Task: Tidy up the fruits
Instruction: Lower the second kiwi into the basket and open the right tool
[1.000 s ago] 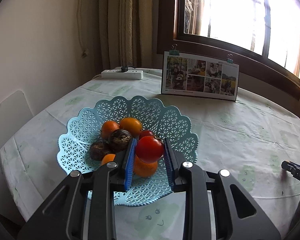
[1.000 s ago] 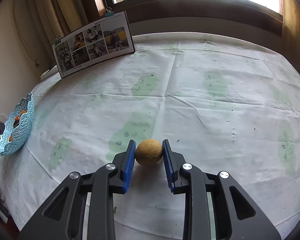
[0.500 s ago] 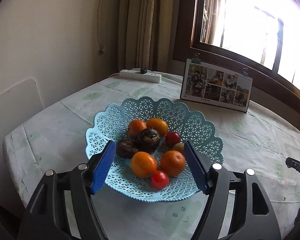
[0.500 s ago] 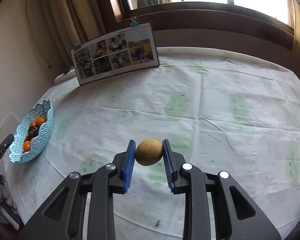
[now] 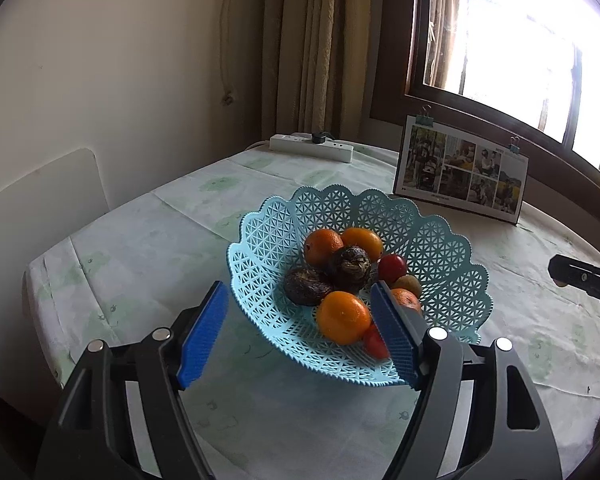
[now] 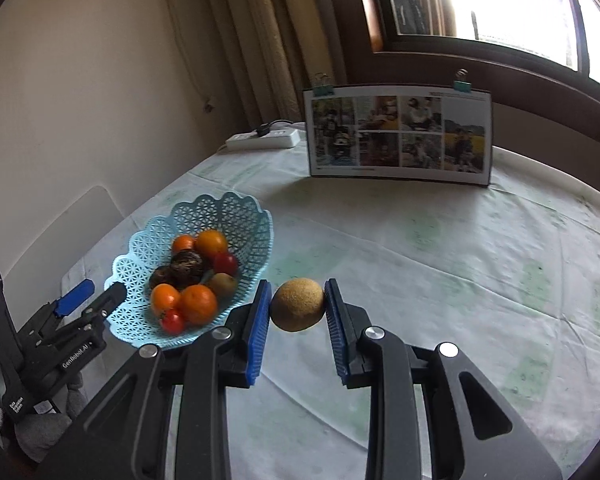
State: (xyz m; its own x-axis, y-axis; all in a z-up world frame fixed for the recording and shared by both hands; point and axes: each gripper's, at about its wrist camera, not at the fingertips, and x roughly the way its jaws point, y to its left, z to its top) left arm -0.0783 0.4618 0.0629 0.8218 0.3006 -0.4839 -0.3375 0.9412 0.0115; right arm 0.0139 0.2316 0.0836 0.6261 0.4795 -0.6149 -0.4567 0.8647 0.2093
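A round worktop (image 6: 440,264) in pale green-printed cloth sits under a bright window. The right gripper (image 6: 298,312) pinches a brown kiwi (image 6: 297,309) just beside the blue lattice basket (image 6: 244,216). The left gripper (image 5: 300,328) is spread wide, empty. Best to carry the kiwi over the rim, lower it into a gap among the fruit, then release gently.

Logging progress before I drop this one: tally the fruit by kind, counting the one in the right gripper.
Oranges: 4
Tomatoes: 2
Dark wrinkled fruits: 2
Kiwis: 2, one in right gripper
Total: 10
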